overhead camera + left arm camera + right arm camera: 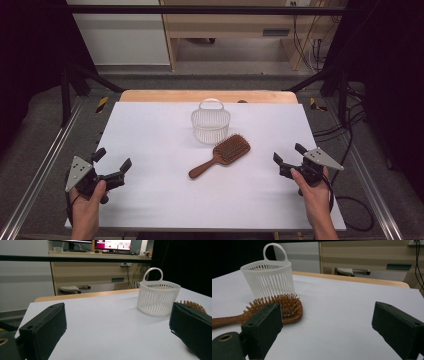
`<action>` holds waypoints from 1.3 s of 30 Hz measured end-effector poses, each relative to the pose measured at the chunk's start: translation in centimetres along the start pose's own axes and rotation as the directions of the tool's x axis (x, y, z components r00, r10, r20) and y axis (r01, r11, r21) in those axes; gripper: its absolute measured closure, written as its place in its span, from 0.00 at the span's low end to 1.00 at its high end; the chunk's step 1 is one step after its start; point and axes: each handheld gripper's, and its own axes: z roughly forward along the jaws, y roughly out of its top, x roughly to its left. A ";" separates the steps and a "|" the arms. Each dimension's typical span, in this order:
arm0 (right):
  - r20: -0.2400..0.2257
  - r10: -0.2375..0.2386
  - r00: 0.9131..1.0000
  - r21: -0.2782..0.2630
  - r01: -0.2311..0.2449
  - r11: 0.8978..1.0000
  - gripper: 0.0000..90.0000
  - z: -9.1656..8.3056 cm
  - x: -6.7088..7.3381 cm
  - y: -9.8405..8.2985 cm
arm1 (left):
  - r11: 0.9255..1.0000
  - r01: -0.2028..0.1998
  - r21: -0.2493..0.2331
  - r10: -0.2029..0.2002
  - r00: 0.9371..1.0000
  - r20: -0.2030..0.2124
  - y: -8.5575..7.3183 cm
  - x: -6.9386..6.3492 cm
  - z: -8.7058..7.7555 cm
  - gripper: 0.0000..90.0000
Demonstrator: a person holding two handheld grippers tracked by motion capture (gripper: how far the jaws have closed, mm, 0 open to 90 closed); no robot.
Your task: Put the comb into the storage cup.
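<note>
While both tools stand wide and empty, your brown wooden paddle hairbrush (pixel 221 155) lies mid-worktop, touching the white slotted plastic basket (pixel 210 123).
Bring your right tool (pixel 290 157) across the handle squarely; keep your left tool (pixel 111 164) clear.

white sheet (pixel 150 150) on wooden table (pixel 150 95); monitors (pixel 112 244) behind.
</note>
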 end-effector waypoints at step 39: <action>0.038 -0.038 0.999 0.278 0.026 0.960 0.40 3.8 1.2 1.6 | 1.000 0.003 -0.004 -0.003 1.000 -0.030 -0.1 0.2 -0.1 0.01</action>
